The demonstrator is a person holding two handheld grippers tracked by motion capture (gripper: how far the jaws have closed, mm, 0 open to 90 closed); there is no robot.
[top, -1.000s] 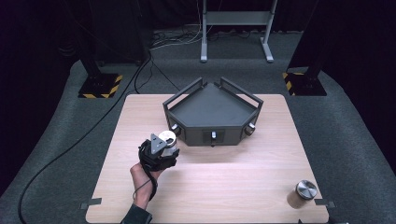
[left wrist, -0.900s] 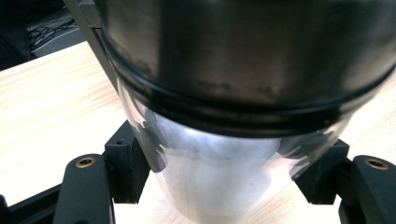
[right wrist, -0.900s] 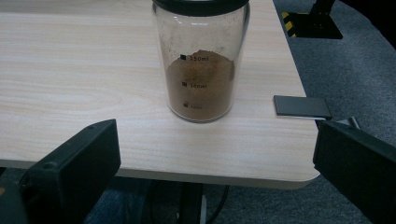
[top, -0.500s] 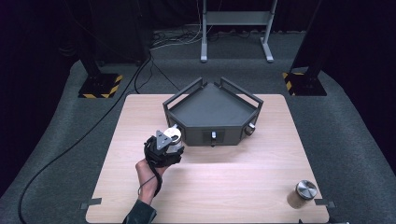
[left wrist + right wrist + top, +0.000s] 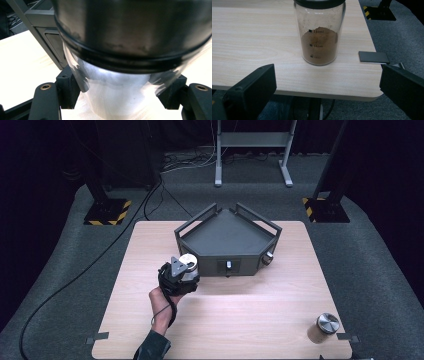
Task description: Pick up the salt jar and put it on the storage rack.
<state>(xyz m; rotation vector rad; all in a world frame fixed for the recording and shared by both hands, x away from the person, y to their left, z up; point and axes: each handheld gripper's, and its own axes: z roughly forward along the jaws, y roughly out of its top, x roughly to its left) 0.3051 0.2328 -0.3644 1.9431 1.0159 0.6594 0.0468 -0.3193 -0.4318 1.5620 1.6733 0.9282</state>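
High view: a wooden bench (image 5: 225, 320) stands on grey carpet, with a dark five-sided tray (image 5: 227, 237) on its far half, raised rails along its back edges. At about 8 o'clock from the tray, just beside its front-left wall, the left tool (image 5: 181, 276) is held in the person's left hand (image 5: 162, 302), whose forearm comes in from 6 o'clock. A silver-lidded jar (image 5: 188, 265) sits in the tool, its lid facing up. At the bench's 4 o'clock corner, well apart from all this, stands a second jar with a metal lid (image 5: 324, 327).

Left gripper view: the tool's two black jaws press against either side of the clear-walled jar (image 5: 120, 95), holding it; its dark metal lid band looms across the top. The tray's wall (image 5: 47, 32) shows at 10 o'clock, the bench surface below.

Right gripper view: the right tool (image 5: 327, 92) stands wide, its jaws far apart at 7 and 4 o'clock, touching nothing. Beyond them, at 12 o'clock, a glass jar of brown powder (image 5: 319, 35) with volume markings stands near the bench corner. A black flat strip (image 5: 374, 57) lies at the bench edge at 3 o'clock.
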